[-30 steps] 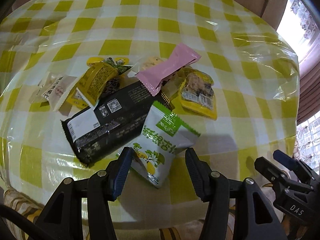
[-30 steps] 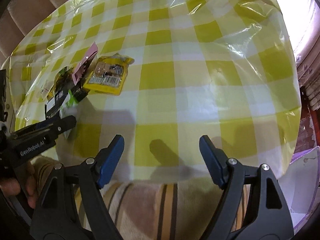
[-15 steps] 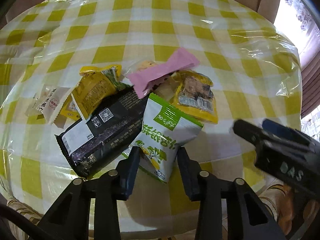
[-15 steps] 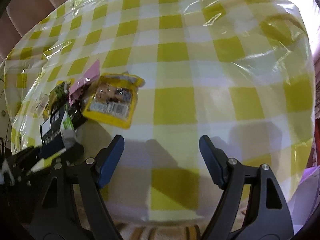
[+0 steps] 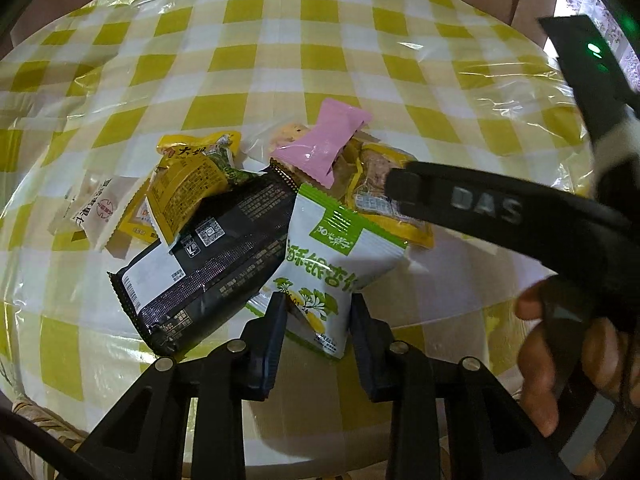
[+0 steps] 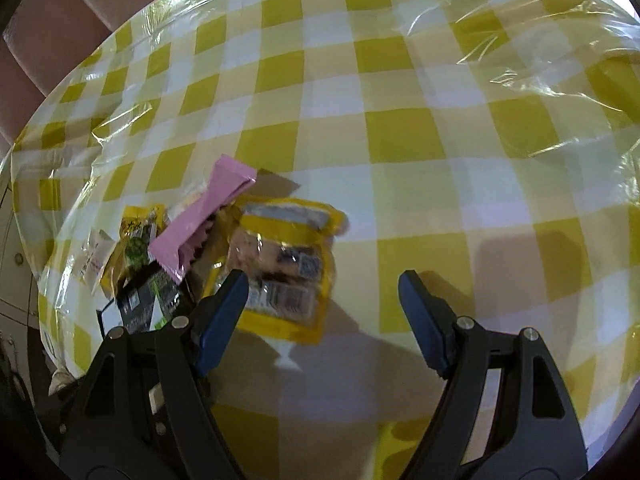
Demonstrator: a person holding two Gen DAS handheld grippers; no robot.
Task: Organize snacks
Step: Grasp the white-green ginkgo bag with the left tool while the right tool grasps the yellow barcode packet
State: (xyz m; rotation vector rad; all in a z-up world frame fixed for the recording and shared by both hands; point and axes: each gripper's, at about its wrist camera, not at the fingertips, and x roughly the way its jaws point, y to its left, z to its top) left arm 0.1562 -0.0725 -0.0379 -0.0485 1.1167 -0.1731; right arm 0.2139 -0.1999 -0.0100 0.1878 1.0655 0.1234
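Observation:
A heap of snack packets lies on a yellow-checked table. My left gripper is shut on the lower end of a white-and-green snack bag. Beside the bag lie a long black packet, a pink wrapper, yellow packets and a white sachet. My right gripper is open and hovers over the table just right of a yellow clear-window packet. Its left finger overlaps that packet's edge. The pink wrapper lies further left there.
The right gripper's body and the hand holding it cross the right side of the left wrist view, over the yellow clear-window packet. A crinkled clear plastic sheet covers the tablecloth. The table edge runs close below both grippers.
My left gripper has closed in on the white-and-green bag and now grips it. My right gripper has moved forward and left, up to the yellow clear-window packet.

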